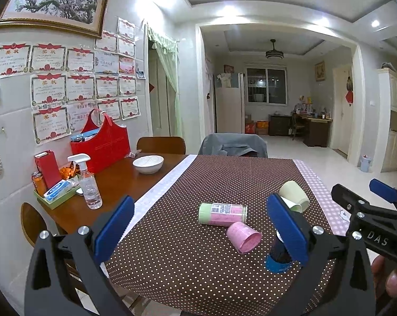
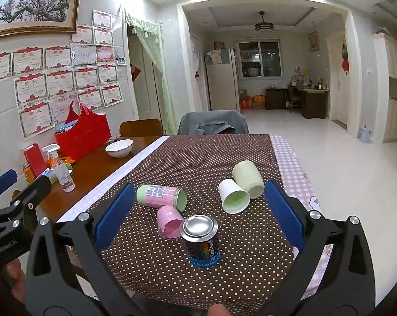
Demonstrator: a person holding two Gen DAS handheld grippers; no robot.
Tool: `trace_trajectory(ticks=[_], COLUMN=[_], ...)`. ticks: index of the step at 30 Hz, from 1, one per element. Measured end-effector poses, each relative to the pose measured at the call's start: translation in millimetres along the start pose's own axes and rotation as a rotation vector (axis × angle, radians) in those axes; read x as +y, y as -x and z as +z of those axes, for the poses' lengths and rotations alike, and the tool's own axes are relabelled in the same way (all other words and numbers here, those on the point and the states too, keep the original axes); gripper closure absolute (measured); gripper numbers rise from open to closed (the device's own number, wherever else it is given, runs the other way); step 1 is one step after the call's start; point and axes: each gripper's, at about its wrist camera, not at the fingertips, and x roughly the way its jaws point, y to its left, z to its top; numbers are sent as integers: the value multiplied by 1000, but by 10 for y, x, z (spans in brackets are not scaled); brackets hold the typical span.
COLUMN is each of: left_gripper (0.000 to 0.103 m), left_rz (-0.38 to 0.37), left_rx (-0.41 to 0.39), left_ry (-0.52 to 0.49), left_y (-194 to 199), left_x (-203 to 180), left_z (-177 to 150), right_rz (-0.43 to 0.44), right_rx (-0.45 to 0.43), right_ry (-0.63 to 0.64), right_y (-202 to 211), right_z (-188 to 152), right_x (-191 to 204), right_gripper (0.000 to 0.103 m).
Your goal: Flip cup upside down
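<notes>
Several cups sit on the dotted brown tablecloth (image 2: 198, 158). A dark blue metal cup (image 2: 200, 239) stands upside down, its shiny base up, nearest me; in the left wrist view it (image 1: 277, 256) is partly hidden behind my finger. A pink cup (image 2: 169, 222) (image 1: 243, 237), a green-and-pink tumbler (image 2: 161, 194) (image 1: 222, 213), a white cup (image 2: 234, 196) and a pale green cup (image 2: 248, 175) (image 1: 294, 193) lie on their sides. My left gripper (image 1: 198, 233) is open and empty. My right gripper (image 2: 198, 213) is open and empty, above the table's near edge, around the dark cup's line.
The wooden table's left part (image 1: 114, 181) holds a white bowl (image 1: 148, 163), a spray bottle (image 1: 88, 184), a red bag (image 1: 101, 144) and a tray of packets (image 1: 56, 192). Chairs (image 1: 232, 144) stand at the far end. A pink checked cloth (image 2: 293, 168) covers the right edge.
</notes>
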Motion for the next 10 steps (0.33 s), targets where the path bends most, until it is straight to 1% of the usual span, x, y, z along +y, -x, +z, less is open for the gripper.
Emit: trace_trajectory(ticks=[10], left_gripper=[4], left_rz=[5], left_rx=[19], left_ry=[-7], left_y=[-26], left_x=[9], left_z=[-11], right_rz=[6], right_rx=[1], right_ry=[-4], right_y=[-4], right_z=[-5], right_x=[-4], right_gripper=[6])
